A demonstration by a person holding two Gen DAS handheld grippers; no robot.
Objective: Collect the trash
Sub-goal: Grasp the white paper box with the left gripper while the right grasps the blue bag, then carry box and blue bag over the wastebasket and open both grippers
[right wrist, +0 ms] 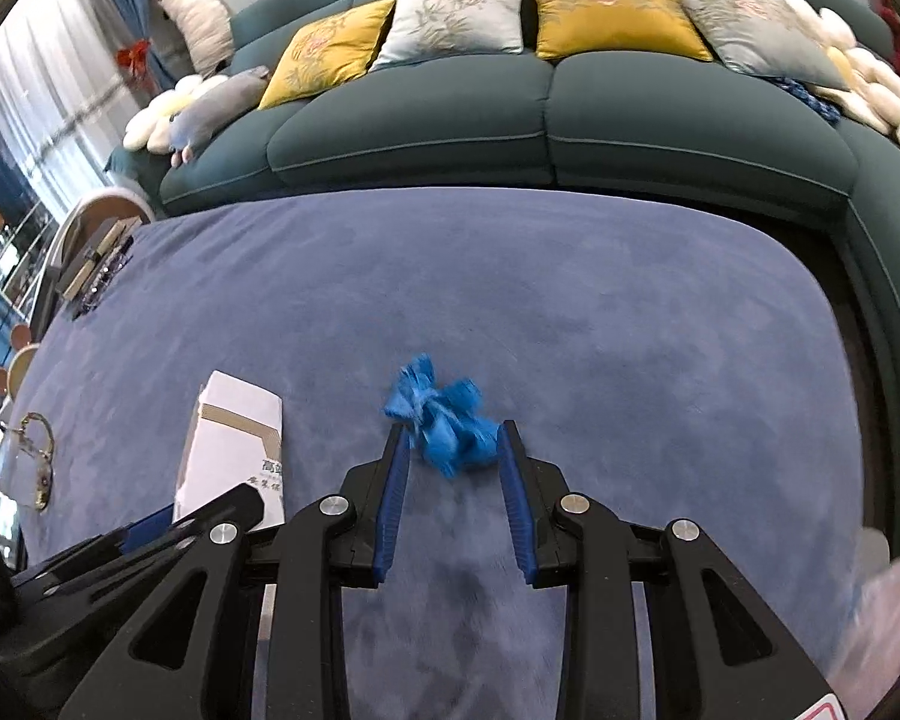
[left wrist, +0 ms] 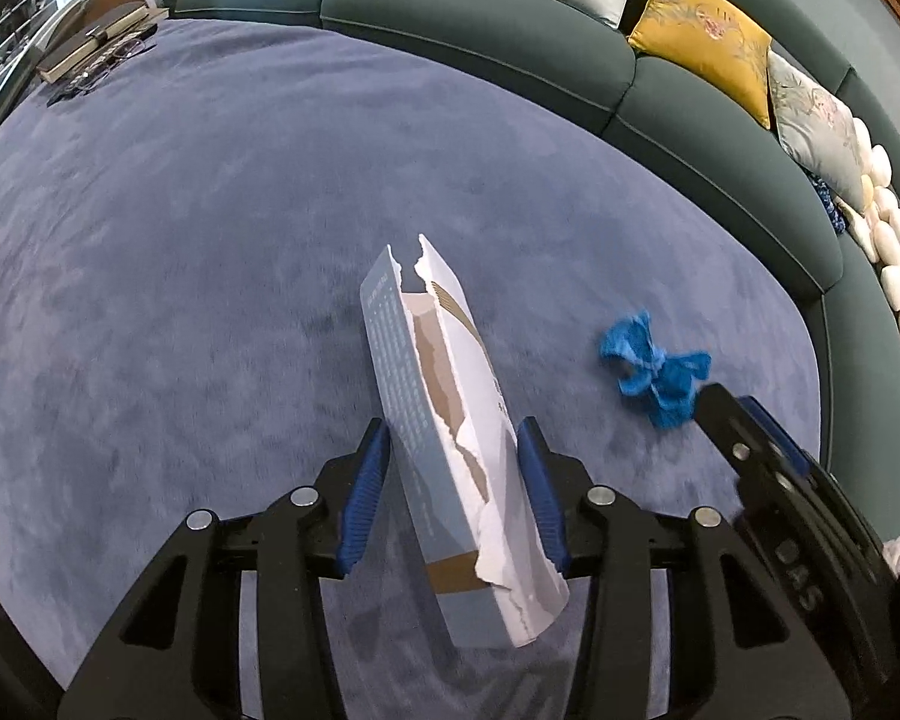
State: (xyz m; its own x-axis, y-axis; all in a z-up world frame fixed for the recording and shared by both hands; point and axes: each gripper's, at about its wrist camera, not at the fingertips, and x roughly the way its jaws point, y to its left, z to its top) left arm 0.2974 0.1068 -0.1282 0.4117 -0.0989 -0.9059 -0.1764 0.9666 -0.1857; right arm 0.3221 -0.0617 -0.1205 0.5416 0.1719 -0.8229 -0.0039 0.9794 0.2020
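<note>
A torn grey-white cardboard box [left wrist: 450,432] lies on the blue carpet [left wrist: 210,240] between the fingers of my left gripper [left wrist: 453,435], which is open with its pads on either side, close to the box. The box also shows in the right wrist view [right wrist: 234,450]. A crumpled blue glove [right wrist: 444,420] lies on the carpet between the fingertips of my right gripper [right wrist: 453,438], which is open around it. In the left wrist view the glove [left wrist: 654,366] lies at the right, with the right gripper's black fingers [left wrist: 750,438] reaching it.
A dark green sofa [right wrist: 510,120] with yellow and pale cushions curves along the far and right edge of the carpet. Books and glasses [left wrist: 90,54] lie at the far left. Gold-rimmed glasses [right wrist: 30,462] lie left of the box.
</note>
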